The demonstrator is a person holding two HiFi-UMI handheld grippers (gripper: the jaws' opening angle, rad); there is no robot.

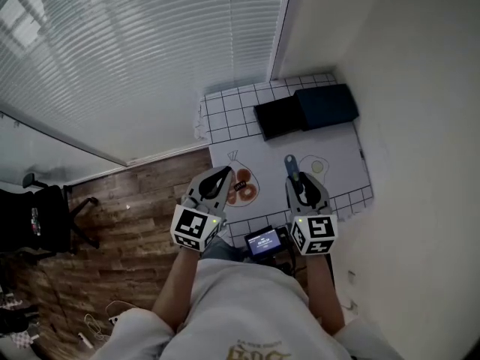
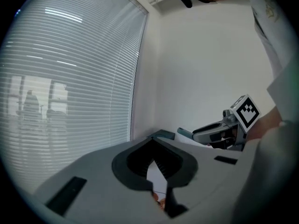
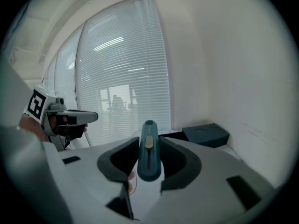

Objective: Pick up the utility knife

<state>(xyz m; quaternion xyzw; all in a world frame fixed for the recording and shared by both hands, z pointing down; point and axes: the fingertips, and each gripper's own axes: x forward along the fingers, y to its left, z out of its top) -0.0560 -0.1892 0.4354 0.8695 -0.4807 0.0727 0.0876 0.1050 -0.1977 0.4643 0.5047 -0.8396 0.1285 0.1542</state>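
My right gripper (image 1: 300,180) is shut on a teal utility knife (image 1: 290,165), held above the white table (image 1: 337,145). In the right gripper view the utility knife (image 3: 148,150) stands between the dark pads (image 3: 122,160), slider facing up, its tip poking out past the right gripper (image 3: 148,141). My left gripper (image 1: 223,174) hovers level with it over the table's left edge. In the left gripper view the left gripper (image 2: 152,139) has its jaw tips together with nothing between them. The right gripper (image 2: 219,130) shows there at the right.
A dark blue box (image 1: 326,105) and a black box (image 1: 279,117) lie at the table's far end by the wall. Orange printed shapes (image 1: 244,186) and a pale round print (image 1: 317,166) mark the cloth. Window blinds (image 1: 150,51) stand at the left, wooden floor (image 1: 127,223) and an office chair (image 1: 41,220) below.
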